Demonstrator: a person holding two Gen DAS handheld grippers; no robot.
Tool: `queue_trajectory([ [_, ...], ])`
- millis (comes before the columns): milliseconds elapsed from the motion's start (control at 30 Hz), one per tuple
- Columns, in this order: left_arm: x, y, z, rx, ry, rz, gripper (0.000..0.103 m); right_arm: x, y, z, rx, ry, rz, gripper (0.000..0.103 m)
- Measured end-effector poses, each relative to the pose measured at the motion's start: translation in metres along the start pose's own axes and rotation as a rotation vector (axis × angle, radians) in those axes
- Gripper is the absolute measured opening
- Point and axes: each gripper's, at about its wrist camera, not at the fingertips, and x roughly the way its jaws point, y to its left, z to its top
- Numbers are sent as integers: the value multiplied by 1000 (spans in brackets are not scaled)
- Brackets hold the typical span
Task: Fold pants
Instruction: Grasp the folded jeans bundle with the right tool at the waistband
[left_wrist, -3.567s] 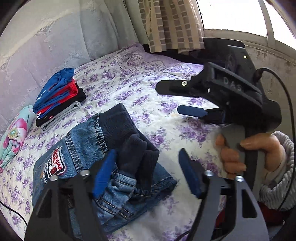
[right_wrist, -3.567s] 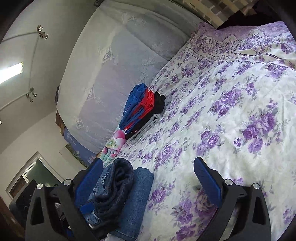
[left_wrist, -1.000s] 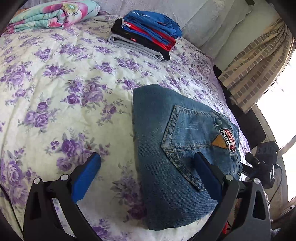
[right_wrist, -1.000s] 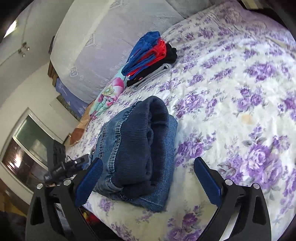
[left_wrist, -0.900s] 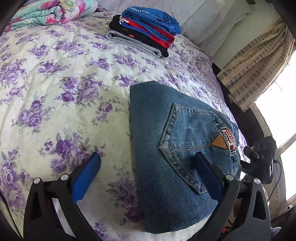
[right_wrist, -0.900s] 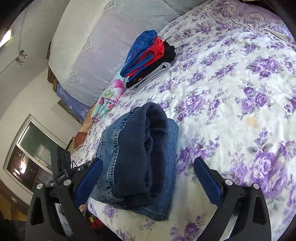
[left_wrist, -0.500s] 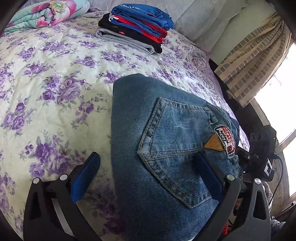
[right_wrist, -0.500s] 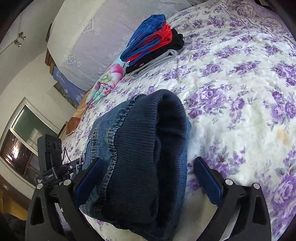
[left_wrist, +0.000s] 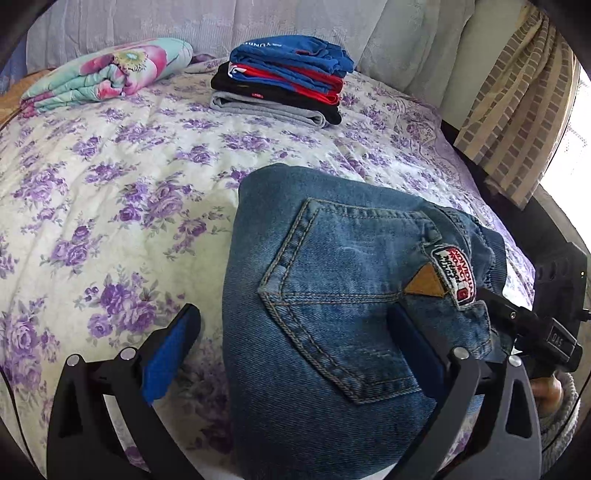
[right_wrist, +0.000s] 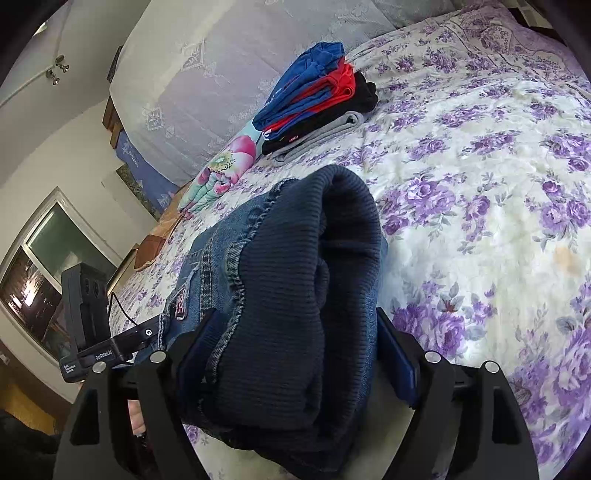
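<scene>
The folded blue jeans (left_wrist: 325, 295) lie on the floral bedspread (left_wrist: 110, 192), back pocket and patch up. My left gripper (left_wrist: 291, 354) is open and straddles the near folded edge, one finger over the denim, the other over the bedspread. In the right wrist view the jeans (right_wrist: 280, 295) show their dark ribbed waistband end. My right gripper (right_wrist: 295, 354) has closed in on that thick end, both pads pressing its sides. The right gripper also shows in the left wrist view (left_wrist: 532, 328), at the far right end of the jeans.
A stack of folded clothes, blue, red, black and grey (left_wrist: 284, 77), sits at the back of the bed. A rolled floral blanket (left_wrist: 107, 74) lies to its left. Curtain and window (left_wrist: 517, 110) are at the right. The bed's edge is close below the jeans.
Both grippers have moved in on the folded jeans from opposite ends. The right gripper's fingers have narrowed from wide open onto the waistband end. The left stays open.
</scene>
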Motion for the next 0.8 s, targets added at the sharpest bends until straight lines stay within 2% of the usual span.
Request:
queue_trajectory([
  [800, -2, 2, -1, -3, -8, 5, 99, 0, -1, -1, -4, -2, 5, 86],
])
